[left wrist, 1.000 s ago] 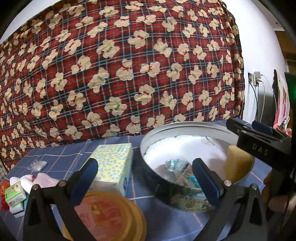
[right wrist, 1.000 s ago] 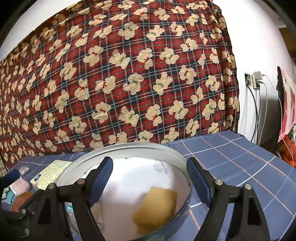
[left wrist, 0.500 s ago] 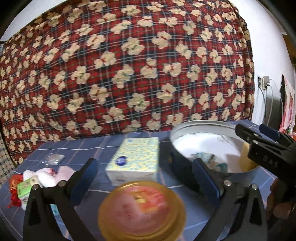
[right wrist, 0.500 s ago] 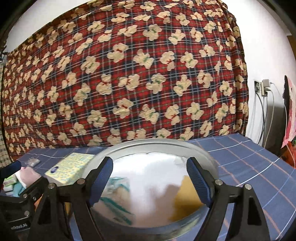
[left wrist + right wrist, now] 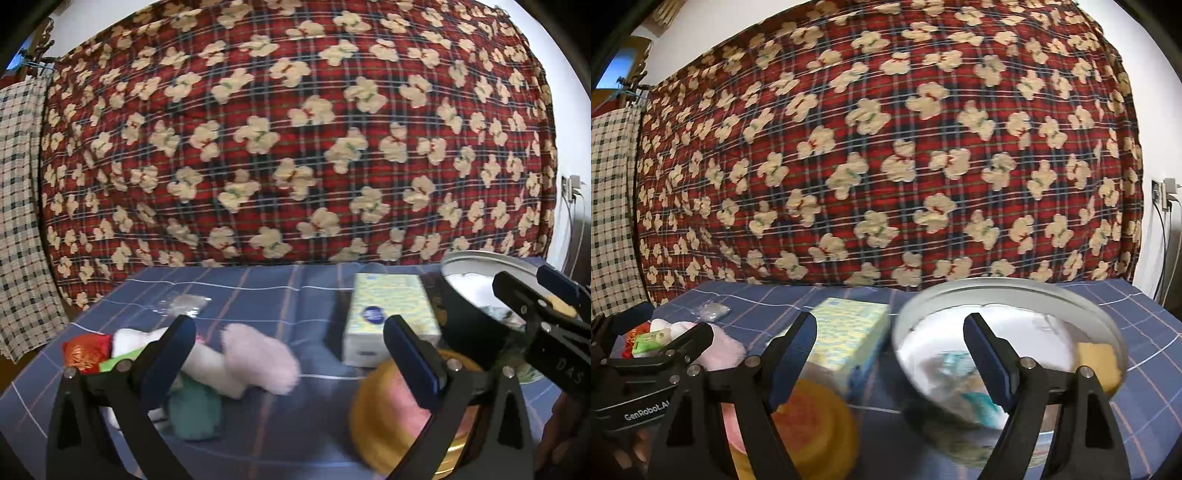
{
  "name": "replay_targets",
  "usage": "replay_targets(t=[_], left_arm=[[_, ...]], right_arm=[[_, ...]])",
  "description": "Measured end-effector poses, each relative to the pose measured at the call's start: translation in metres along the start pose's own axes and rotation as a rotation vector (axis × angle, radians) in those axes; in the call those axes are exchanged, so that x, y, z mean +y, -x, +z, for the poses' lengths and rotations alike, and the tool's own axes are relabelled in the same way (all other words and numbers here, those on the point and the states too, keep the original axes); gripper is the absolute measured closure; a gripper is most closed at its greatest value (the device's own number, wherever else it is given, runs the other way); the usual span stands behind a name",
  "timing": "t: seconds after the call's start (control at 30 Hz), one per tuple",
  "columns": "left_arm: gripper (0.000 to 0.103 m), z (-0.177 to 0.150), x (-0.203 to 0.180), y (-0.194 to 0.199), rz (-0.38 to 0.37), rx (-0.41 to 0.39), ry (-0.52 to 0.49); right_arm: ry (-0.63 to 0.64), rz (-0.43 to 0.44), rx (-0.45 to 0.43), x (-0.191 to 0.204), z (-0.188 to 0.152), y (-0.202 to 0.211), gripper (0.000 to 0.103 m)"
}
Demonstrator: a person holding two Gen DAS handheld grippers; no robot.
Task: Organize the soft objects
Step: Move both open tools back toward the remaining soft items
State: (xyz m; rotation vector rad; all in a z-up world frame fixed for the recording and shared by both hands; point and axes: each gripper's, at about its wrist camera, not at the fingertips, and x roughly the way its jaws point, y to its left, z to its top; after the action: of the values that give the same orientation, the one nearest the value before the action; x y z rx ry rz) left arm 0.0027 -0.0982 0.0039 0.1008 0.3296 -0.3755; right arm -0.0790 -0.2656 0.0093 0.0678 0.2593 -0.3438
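Your left gripper [image 5: 288,354] fingers apart and empty, tipped slightly down over the pink plush [image 5: 258,358] on the bench [image 5: 258,295], your right gripper [image 5: 890,354] likewise apart between tissue box [image 5: 846,332] and basin [image 5: 1008,295]; both have swung leftward, basin now right.

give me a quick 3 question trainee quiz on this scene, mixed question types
1. True or false: the yellow sponge block lies inside the round metal basin.
2. Which lies between the left tool fingers' line of sight? A) pink fluffy plush toy B) a glass bottle C) a book
3. Fill in: the yellow patterned tissue box sits directly to the ____ of the basin on the blue checked cloth.

Key: 1 true; 2 A; 3 left. The right tool is open and empty.
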Motion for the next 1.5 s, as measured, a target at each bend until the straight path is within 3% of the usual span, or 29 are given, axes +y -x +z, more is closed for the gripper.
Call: replay_targets(t=[0.37, 0.87, 1.5], left_arm=[[0.000, -0.003, 0.062, -0.007, 0.095, 0.014, 0.049], [0.000, -0.007, 0.123, -0.012, 0.173, 0.028, 0.130], [0.000, -0.010, 0.159, -0.014, 0.211, 0.051, 0.201]], right_arm=[[0.012, 0.061, 0.057, 0.061, 0.001, -0.023, 0.020], [0.004, 0.126, 0.102, 0.103, 0.001, -0.041, 0.020], [0.032, 0.173, 0.139, 0.133, -0.002, -0.053, 0.020]])
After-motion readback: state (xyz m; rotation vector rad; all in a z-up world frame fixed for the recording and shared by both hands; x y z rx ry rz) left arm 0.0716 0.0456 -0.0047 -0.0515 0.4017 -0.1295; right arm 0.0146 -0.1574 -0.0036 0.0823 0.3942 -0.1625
